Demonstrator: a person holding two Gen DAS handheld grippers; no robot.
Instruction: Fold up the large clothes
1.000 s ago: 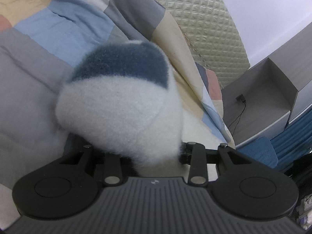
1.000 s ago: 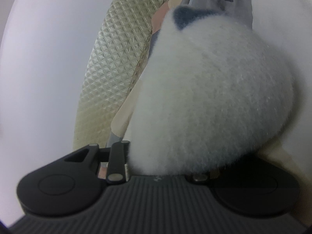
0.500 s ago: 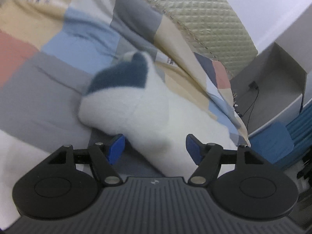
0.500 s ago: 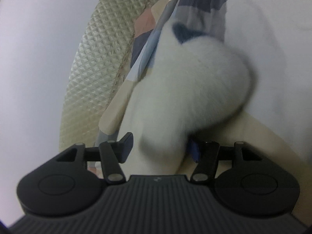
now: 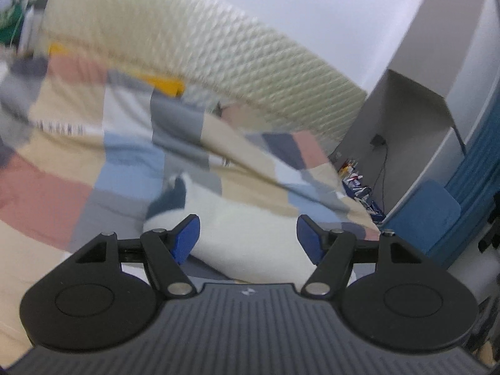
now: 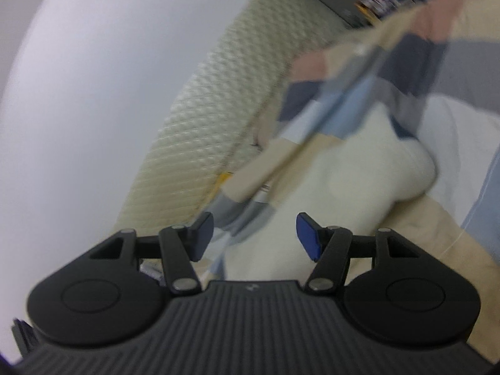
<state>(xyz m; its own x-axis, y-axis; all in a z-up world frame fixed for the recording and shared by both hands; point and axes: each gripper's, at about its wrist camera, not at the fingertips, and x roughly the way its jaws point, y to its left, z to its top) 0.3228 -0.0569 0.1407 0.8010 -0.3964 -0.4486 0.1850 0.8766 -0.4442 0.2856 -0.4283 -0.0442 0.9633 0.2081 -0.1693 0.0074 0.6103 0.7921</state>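
While both views blur with motion, the scene reads like this:

Left gripper [image 5: 247,234]: jaws spread wide, blue pads [image 5: 187,236] clear on both sides, nothing pinched between them.
Right gripper [image 6: 254,234]: jaws also spread, blue pads [image 6: 307,237] bare, nothing pinched.
Fleece garment [image 5: 247,237]: fluffy cream-white with a dark blue patch at its far end, lying bunched on the bed, below and beyond the left gripper's open fingers; no pad touches it.
Same garment, right view [image 6: 343,187]: a pale rounded heap ahead of the right gripper, the dark patch at its far tip, partly covered by a fold of the quilt.
Patchwork quilt [image 5: 93,162]: blocks of beige, light blue, grey and dusty pink, spread across the bed under and behind the garment, rumpled toward the headboard.
Headboard [image 5: 250,72]: padded, quilted in a diamond pattern, pale green-beige, along the bed's far edge.
Grey cabinet [image 5: 415,118]: off the bed's right side, with an open niche and a black cable hanging in it.
Blue cushion [image 5: 428,215]: just below the cabinet, beside the bed's right corner.
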